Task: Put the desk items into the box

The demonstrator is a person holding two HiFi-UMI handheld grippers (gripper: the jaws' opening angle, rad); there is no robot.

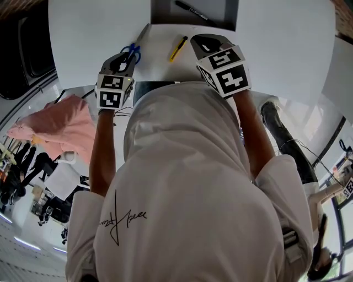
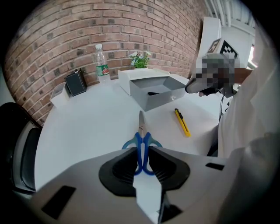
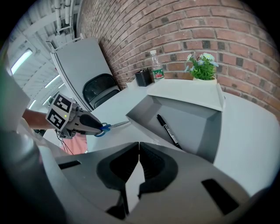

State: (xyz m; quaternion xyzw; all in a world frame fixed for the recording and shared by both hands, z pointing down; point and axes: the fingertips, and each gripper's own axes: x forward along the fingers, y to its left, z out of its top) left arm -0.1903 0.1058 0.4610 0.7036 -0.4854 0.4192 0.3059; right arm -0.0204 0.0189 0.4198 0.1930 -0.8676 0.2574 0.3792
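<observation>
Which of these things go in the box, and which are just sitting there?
For the job: scissors, held in the left gripper; yellow cutter; black marker, already in the box.
Just lying about: water bottle; potted plant; small black container; chair.

Closed blue-handled scissors [image 1: 132, 53] sit upper left, a yellow utility knife [image 1: 177, 48] lies upper centre, and a black marker [image 1: 191, 10] lies inside the open grey box [image 1: 165, 14] at the top edge.

Head cam overhead, gripper cams low, prob. sharing box [image 2: 162, 99]
</observation>
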